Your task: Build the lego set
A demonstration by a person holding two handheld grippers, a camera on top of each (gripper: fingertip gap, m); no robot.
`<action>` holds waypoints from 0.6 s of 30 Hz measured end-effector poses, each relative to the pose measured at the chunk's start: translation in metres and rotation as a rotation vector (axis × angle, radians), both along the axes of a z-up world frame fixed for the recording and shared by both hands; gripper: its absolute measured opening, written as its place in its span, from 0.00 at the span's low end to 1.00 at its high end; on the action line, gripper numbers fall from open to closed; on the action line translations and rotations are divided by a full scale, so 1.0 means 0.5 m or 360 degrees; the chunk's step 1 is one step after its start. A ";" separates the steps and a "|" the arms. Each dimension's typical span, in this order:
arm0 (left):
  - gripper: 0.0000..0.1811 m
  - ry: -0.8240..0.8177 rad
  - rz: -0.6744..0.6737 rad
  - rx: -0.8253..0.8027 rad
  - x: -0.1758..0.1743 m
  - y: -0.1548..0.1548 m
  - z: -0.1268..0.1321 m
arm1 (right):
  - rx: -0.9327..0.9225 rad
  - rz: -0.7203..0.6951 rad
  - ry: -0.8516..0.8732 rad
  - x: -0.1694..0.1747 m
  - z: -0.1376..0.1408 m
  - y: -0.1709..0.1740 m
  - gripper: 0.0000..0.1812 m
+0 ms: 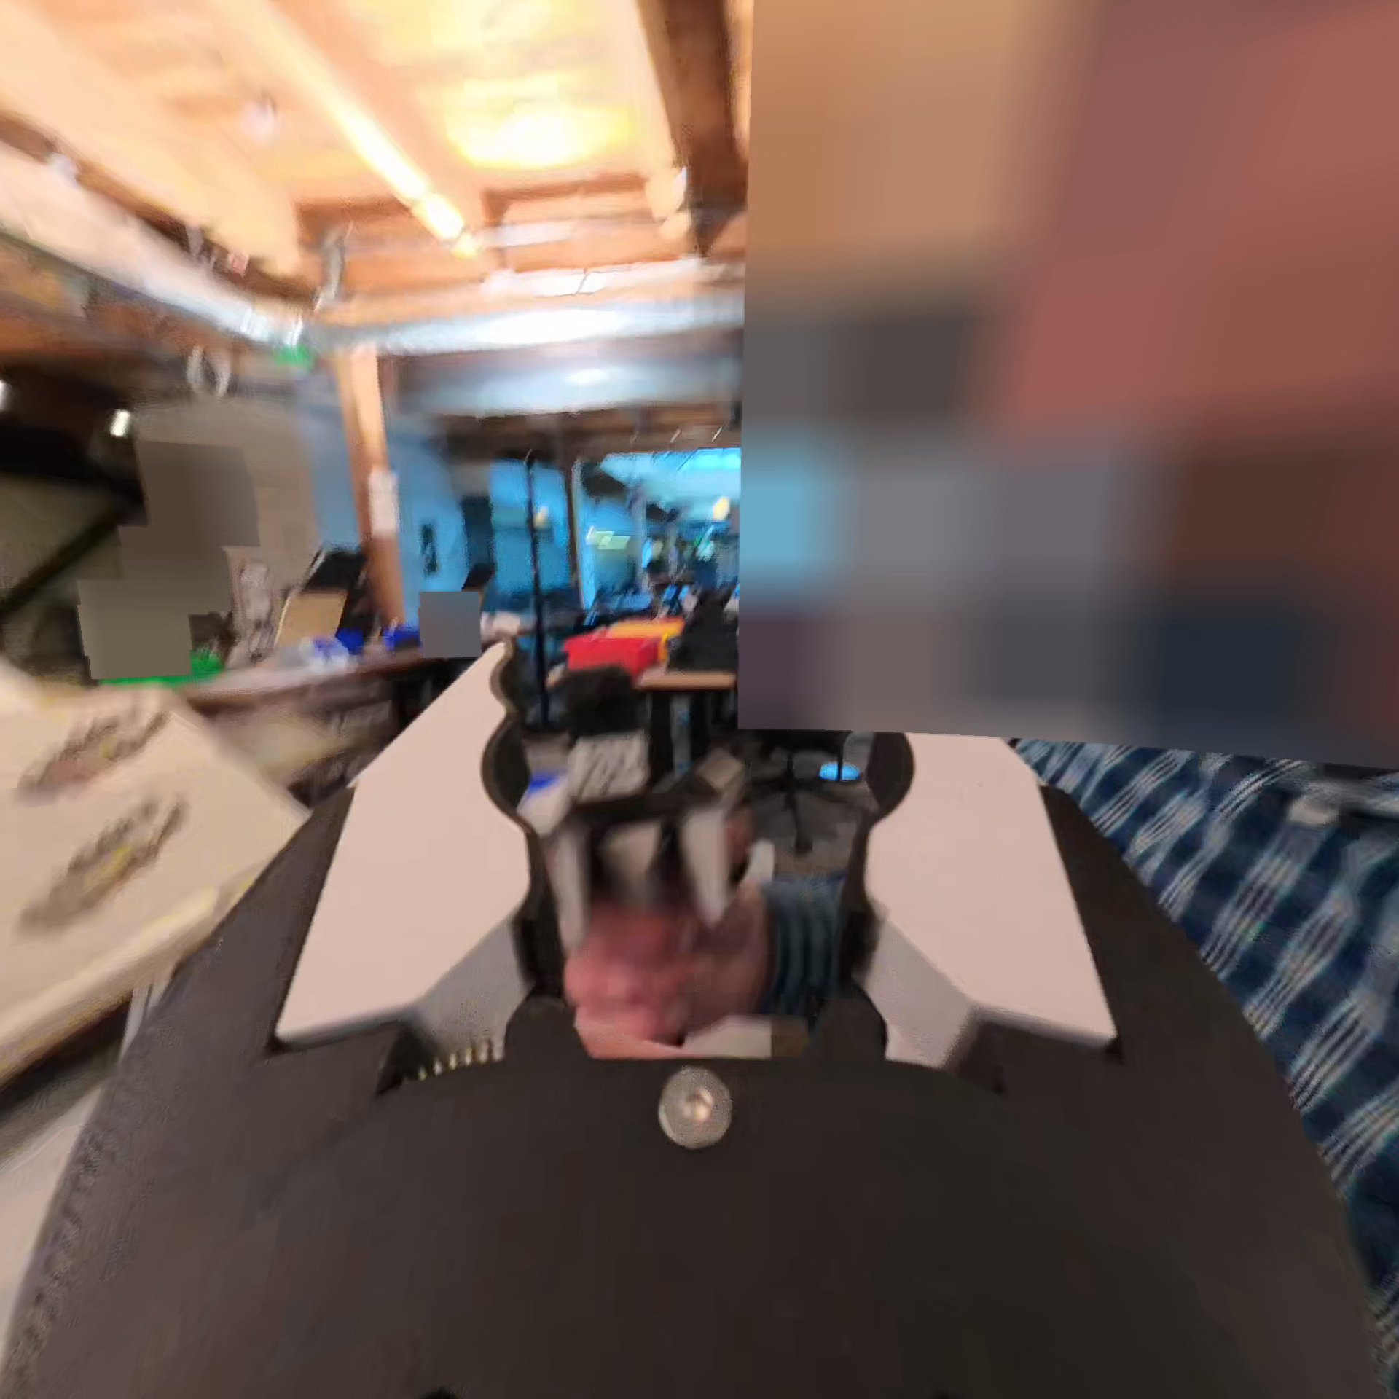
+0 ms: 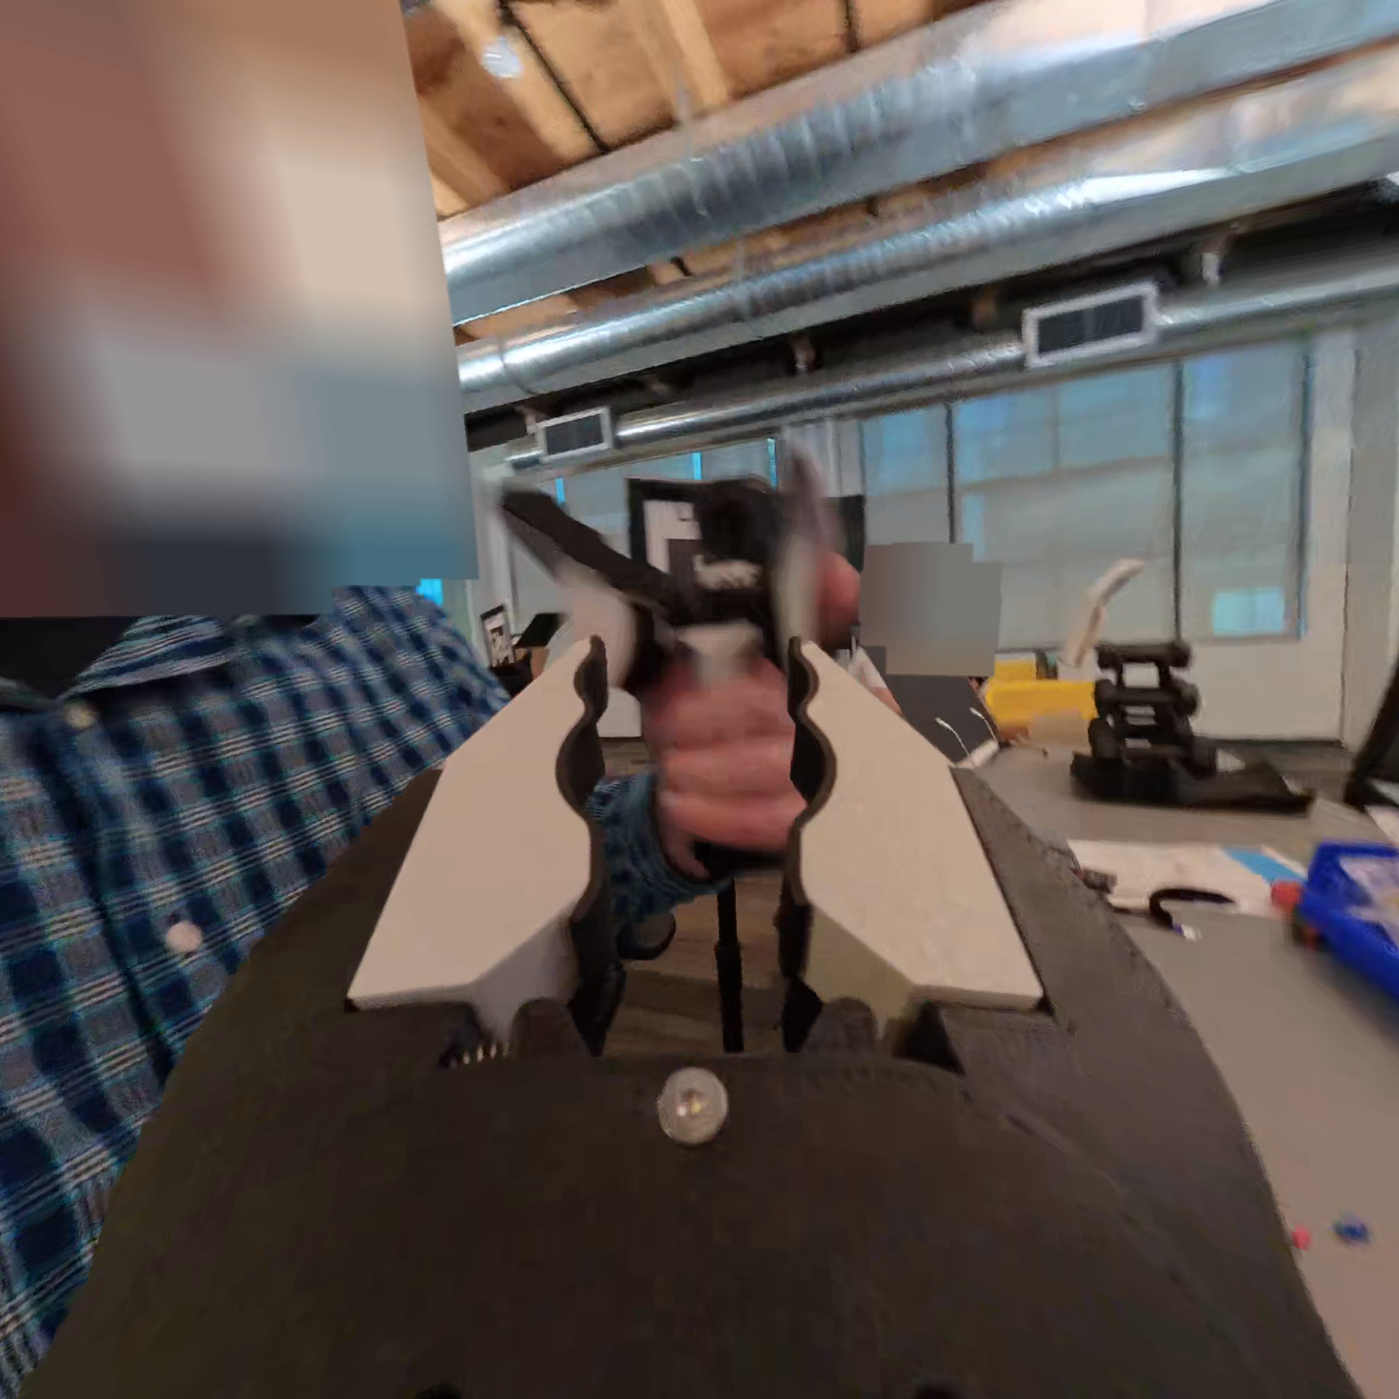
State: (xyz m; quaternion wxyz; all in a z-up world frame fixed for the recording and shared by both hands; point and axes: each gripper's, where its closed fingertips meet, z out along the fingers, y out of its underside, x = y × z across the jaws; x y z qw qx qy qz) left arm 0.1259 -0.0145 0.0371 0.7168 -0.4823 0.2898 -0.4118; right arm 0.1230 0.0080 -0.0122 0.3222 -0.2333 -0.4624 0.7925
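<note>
Your grey tabletop [image 2: 1211, 1060] sits low at the right of the right wrist view, carrying the blue plastic tray [image 2: 1355, 908] of lego pieces and two loose small bricks, one red, one blue [image 2: 1347, 1249]. Both tools point up, away from them: left gripper [image 1: 696, 727] spread wide and empty, right gripper [image 2: 693, 658] partly spread and empty. I judge those bricks light, rigid and slick, so pinch them across flat sides.

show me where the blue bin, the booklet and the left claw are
blue bin [image 2: 1355, 901], right wrist view, its front wall
booklet [image 1: 113, 848], left wrist view, its open page
left claw [image 1: 696, 757], left wrist view, gap between fingertips
</note>
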 end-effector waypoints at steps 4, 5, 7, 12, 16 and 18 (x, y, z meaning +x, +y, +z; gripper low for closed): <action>0.38 -0.0067 0.0127 -0.0463 -0.009 0.084 -0.160 | 0.0272 0.0148 0.0152 0.046 0.020 -0.112 0.17; 0.35 -0.0056 0.0136 -0.0506 0.002 0.091 -0.190 | 0.0303 0.0190 0.0163 0.048 0.020 -0.136 0.17; 0.29 -0.0186 0.0106 -0.0525 0.007 0.093 -0.206 | 0.0316 0.0201 0.0240 0.054 0.030 -0.167 0.14; 0.27 -0.0145 -0.0074 -0.0640 0.059 0.072 -0.241 | 0.0425 0.0251 0.0212 0.053 0.014 -0.216 0.13; 0.16 -0.0062 0.0013 -0.0680 0.081 0.072 -0.283 | 0.0499 0.0335 0.0112 0.043 -0.014 -0.268 0.19; 0.15 -0.0049 0.0007 -0.0690 0.085 0.066 -0.295 | 0.0438 0.0282 0.0078 0.030 -0.014 -0.269 0.20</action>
